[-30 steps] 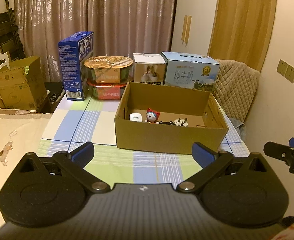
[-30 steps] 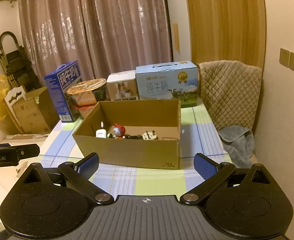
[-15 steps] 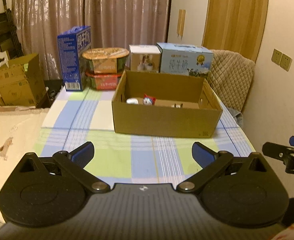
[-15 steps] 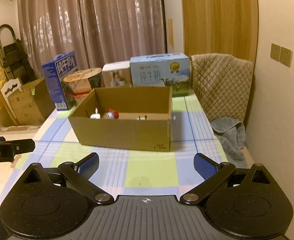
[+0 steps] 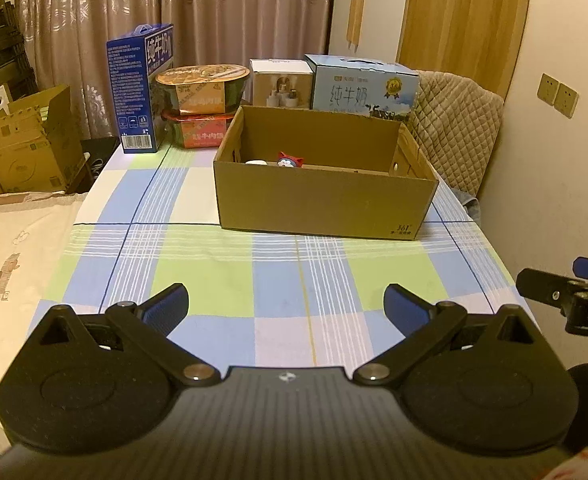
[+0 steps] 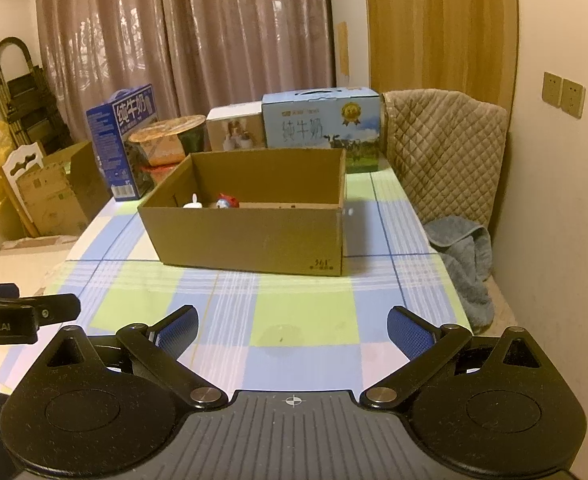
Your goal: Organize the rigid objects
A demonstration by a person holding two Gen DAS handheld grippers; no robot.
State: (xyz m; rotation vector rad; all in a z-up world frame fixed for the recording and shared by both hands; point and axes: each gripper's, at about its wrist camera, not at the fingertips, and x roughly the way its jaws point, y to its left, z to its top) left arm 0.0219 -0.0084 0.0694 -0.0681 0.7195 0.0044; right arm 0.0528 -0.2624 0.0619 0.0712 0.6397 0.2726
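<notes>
An open cardboard box (image 5: pixel 322 204) stands on the checked tablecloth (image 5: pixel 213 280); it also shows in the right wrist view (image 6: pixel 249 240). Inside it I see a small red-and-blue cat figure (image 5: pixel 290 159), also visible in the right wrist view (image 6: pixel 226 201), and a white object (image 6: pixel 193 203) beside it. Its other contents are hidden by the front wall. My left gripper (image 5: pixel 285 306) is open and empty, well short of the box. My right gripper (image 6: pixel 292 330) is open and empty, also well short of the box.
Behind the box stand a dark blue milk carton (image 5: pixel 139 88), two stacked noodle bowls (image 5: pixel 202 106), a white box (image 5: pixel 279 84) and a light blue milk box (image 5: pixel 364 86). A quilted chair (image 6: pixel 446 152) and a grey towel (image 6: pixel 466 260) are at the right. Cardboard boxes (image 5: pixel 25 144) sit at the left.
Both grippers have drawn back from the box and lowered, so it looks smaller and farther and its front wall hides more of the contents. Both stay open.
</notes>
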